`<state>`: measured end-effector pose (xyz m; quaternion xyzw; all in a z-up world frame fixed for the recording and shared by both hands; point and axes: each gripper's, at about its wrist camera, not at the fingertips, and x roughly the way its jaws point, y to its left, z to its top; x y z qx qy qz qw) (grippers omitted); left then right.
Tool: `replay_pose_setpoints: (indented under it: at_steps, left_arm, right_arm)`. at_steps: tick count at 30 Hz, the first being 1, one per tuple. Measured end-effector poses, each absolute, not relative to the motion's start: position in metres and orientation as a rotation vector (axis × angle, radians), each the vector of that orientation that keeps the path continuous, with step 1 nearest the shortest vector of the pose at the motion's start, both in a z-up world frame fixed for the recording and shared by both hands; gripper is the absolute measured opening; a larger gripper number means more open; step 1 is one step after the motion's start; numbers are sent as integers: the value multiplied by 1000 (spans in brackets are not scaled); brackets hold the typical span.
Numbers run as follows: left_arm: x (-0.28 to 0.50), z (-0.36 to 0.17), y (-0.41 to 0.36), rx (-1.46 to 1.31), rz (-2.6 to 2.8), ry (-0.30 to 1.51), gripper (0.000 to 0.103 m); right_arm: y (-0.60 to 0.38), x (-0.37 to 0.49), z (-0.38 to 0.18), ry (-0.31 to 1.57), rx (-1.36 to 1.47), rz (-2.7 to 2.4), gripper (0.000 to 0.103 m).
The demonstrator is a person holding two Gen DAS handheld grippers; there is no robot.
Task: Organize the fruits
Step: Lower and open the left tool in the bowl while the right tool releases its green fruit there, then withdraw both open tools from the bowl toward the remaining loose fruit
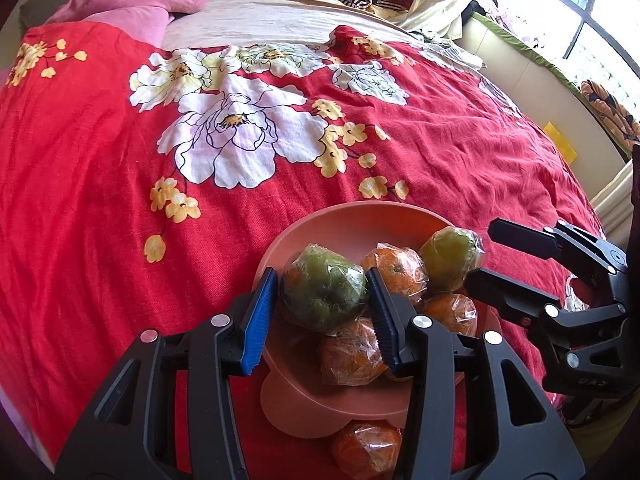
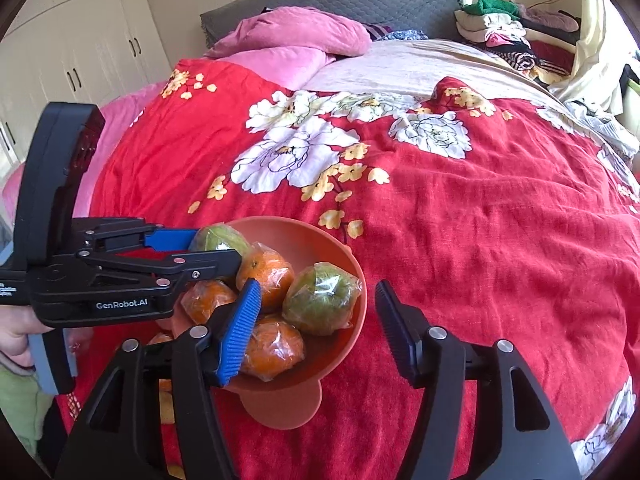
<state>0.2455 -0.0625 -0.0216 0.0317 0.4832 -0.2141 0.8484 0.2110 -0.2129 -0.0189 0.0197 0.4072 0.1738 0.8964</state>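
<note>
A salmon-coloured bowl (image 1: 320,224) (image 2: 316,236) stands on the red flowered bedspread and holds plastic-wrapped fruit. My left gripper (image 1: 322,280) (image 2: 215,247) is shut on a green fruit (image 1: 324,294) (image 2: 222,237) at the bowl's left side. A second green fruit (image 1: 448,256) (image 2: 320,304) rests against the bowl's right wall. My right gripper (image 2: 320,320) (image 1: 494,258) stands open around that fruit and the rim, its pads off the fruit. Several wrapped oranges (image 1: 396,268) (image 2: 266,276) fill the rest of the bowl.
One more wrapped orange (image 1: 366,448) lies on the bedspread (image 1: 460,152) just in front of the bowl. Pink pillows (image 2: 300,36) and a pile of folded clothes (image 2: 500,28) sit at the bed's far end. A hand (image 2: 16,336) holds the left gripper's handle.
</note>
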Motion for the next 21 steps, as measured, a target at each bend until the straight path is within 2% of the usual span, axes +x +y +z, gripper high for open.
replay_pose_setpoints:
  at_steps: [5,17,18,19,21]
  left_arm:
    - [245,-22,-62,70,-451,1018,37]
    - [240,-7,-54,50,-433,987,50]
    - [239,-5,-53,48,-433,983,52]
    - [237,-2,-52,44,-430,975,60]
    - [234,3,-49,39,-422,960,65]
  right_arm:
    - [-216,205,-17,835,53,358,64]
    - [-220,194,-10,810,82,358,76]
    - [-220,193,-10,808,83,357,77]
    - [-220,192,-9,806,83,357,77]
    - [-220,190,-7,801,86,358,79]
